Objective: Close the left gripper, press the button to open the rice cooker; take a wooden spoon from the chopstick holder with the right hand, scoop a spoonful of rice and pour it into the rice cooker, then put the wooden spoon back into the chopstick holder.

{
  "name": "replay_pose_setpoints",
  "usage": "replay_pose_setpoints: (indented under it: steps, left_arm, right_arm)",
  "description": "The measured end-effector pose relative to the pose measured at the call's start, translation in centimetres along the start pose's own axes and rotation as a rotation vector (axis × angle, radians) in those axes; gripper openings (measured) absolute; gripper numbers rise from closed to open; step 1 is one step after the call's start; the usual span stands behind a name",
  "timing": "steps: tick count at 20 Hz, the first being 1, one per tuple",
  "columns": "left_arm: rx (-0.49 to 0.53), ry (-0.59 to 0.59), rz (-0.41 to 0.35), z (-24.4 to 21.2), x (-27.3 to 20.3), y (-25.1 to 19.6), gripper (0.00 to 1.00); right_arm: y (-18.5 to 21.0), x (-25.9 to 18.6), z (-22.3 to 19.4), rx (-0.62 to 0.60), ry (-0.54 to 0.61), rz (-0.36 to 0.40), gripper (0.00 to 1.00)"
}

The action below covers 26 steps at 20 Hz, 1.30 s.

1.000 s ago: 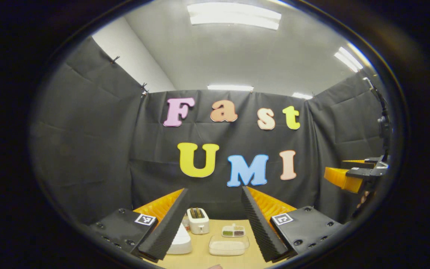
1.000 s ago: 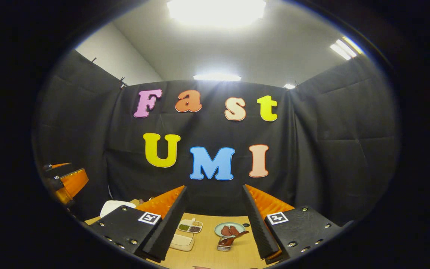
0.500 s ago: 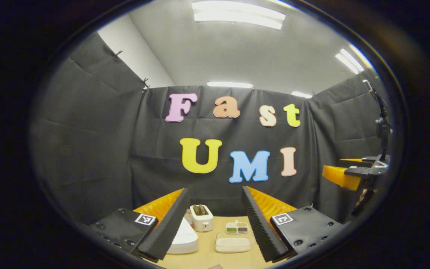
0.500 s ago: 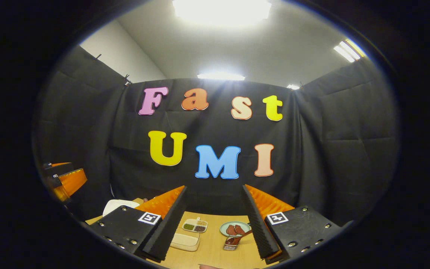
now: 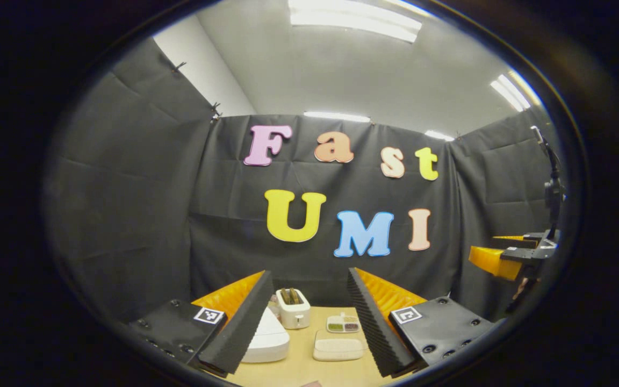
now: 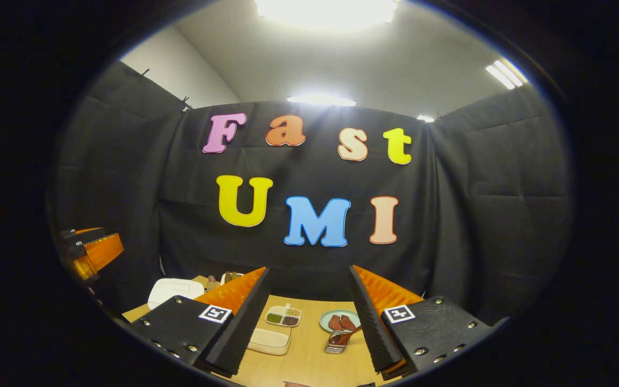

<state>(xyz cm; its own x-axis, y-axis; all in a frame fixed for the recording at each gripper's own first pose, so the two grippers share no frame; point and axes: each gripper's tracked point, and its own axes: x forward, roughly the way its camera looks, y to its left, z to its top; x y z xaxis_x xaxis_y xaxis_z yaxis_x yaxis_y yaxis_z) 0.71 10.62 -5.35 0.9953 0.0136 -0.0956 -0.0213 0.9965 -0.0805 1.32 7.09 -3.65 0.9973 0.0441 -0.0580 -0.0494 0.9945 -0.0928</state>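
The white rice cooker (image 5: 266,338) stands shut on the wooden table (image 5: 299,368), seen between my left gripper's (image 5: 308,274) fingers, low and left. That gripper is open, holds nothing, and is well above the table. A shallow box of rice (image 5: 338,348) lies right of the cooker. In the right gripper view the box of rice (image 6: 269,340) lies ahead, and a small metal chopstick holder (image 6: 334,348) has a brown wooden spoon (image 6: 345,337) leaning in it. My right gripper (image 6: 309,270) is open and empty, high above them. The rice cooker (image 6: 175,291) is at far left.
A white toaster (image 5: 293,308) stands behind the cooker. A small divided dish of grains (image 5: 343,324) sits behind the rice box. A green plate with dark meat (image 6: 340,321) lies beside the chopstick holder. The other gripper (image 5: 508,257) hovers far right.
Both views have tipped down a little, so the table things sit higher and larger in view. Both grippers stay open and empty.
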Motion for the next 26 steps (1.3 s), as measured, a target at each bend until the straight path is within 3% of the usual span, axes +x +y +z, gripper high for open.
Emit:
replay_pose_setpoints:
  steps: [5,11,13,14,15,17,19,22,24,25,26]
  left_arm:
    - [0.01,0.006,0.09,-0.1,0.8,-0.1,0.97]
    - [0.065,0.013,0.198,0.1,2.0,0.4,0.94]
    - [0.043,0.036,0.227,-1.1,2.6,0.6,0.94]
    - [0.035,0.048,0.239,-1.8,3.0,0.9,0.99]
    - [0.031,0.068,0.256,-3.0,3.7,1.4,0.97]
    - [0.043,0.093,0.287,-4.8,5.1,2.4,0.89]
    - [0.036,0.134,0.339,-7.4,6.8,4.4,0.63]
    - [-0.037,0.204,0.38,-11.8,9.7,6.5,0.35]
    - [-0.098,0.272,0.381,-15.5,11.5,7.5,0.16]
    - [-0.124,0.295,0.383,-17.1,12.3,8.2,0.01]
    - [-0.136,0.324,0.398,-18.7,13.3,8.9,0.1]
  right_arm:
    - [0.4,3.6,-1.6,-0.019,0.007,0.095,0.88]
    - [1.3,8.0,-2.9,0.047,0.004,0.218,0.88]
    - [2.1,9.0,-3.7,0.067,0.013,0.259,0.88]
    - [2.5,9.4,-4.0,0.078,0.016,0.279,0.88]
    - [2.9,9.7,-4.2,0.086,0.017,0.299,0.88]
    - [3.2,10.2,-4.6,0.082,0.017,0.329,0.88]
    - [2.6,10.7,-5.0,0.053,0.007,0.336,0.88]
    - [1.6,11.7,-6.5,0.032,0.022,0.337,0.88]
    - [1.0,12.3,-7.3,0.021,0.029,0.334,0.88]
    - [0.7,12.6,-7.8,0.01,0.028,0.329,0.88]
    - [0.4,12.9,-8.1,-0.004,0.027,0.326,0.88]
